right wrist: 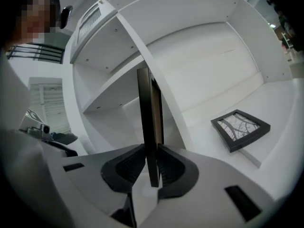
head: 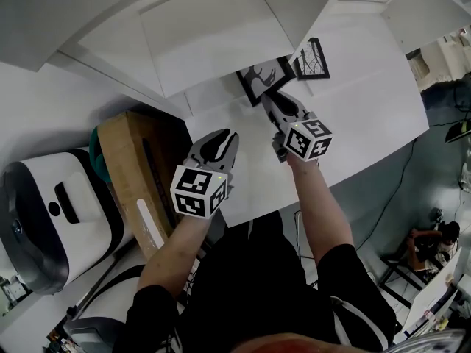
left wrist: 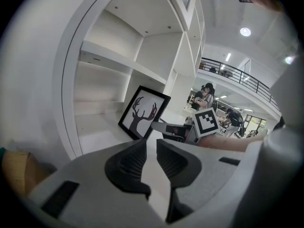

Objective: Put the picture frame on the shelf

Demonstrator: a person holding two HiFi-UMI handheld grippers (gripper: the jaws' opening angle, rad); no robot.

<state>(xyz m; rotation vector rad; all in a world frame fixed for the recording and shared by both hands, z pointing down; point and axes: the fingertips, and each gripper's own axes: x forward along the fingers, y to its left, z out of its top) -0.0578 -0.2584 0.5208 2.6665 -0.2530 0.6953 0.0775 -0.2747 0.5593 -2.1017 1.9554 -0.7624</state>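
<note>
My right claw [right wrist: 151, 151] is clamped on the thin edge of the picture frame [right wrist: 149, 113], one ribbed pad on each side of it, and from my own camera the frame rises straight up as a dark strip between the jaws. From my other claw's camera the same picture frame [left wrist: 142, 112] shows its face: a black border around a white sheet with a dark deer head and antlers. It stands on its lower edge, tilted back, in a lower bay of the white shelf [left wrist: 95, 127], with my right claw at its lower right side. From the head view my right claw [head: 268, 98] reaches out over the white surface to the picture frame [head: 261, 79], which sits right at the mouth of the shelf [head: 353, 87]. My left claw [left wrist: 151, 146] has its jaws a little apart with nothing between them. In the head view it [head: 221, 138] hangs nearer my body, apart from the frame. Just beyond the held frame lies a second frame [right wrist: 240, 127], black with a branch pattern, tipped up slightly on the shelf floor; the head view shows it [head: 313, 59] just beside the deer frame. To my left stands a cardboard box [head: 132, 168], and beyond it a white and black appliance [head: 51, 212].
</note>
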